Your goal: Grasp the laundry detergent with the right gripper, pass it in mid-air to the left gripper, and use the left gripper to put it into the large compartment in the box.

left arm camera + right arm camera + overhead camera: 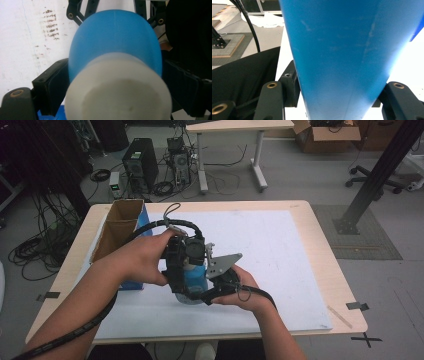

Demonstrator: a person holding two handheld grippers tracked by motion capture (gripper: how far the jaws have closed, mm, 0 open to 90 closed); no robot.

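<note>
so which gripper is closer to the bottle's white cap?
Left. The left gripper has its jaws on either side of the white cap atop the blue bottle. The right gripper is clamped lower, on the bottle's body.

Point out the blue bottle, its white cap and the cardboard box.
blue bottle (337, 55): right gripper view, on the bottle's blue side wall.
white cap (117, 92): left gripper view, on the cap's top face.
cardboard box (117, 227): high view, on the box's brown inner wall.
</note>
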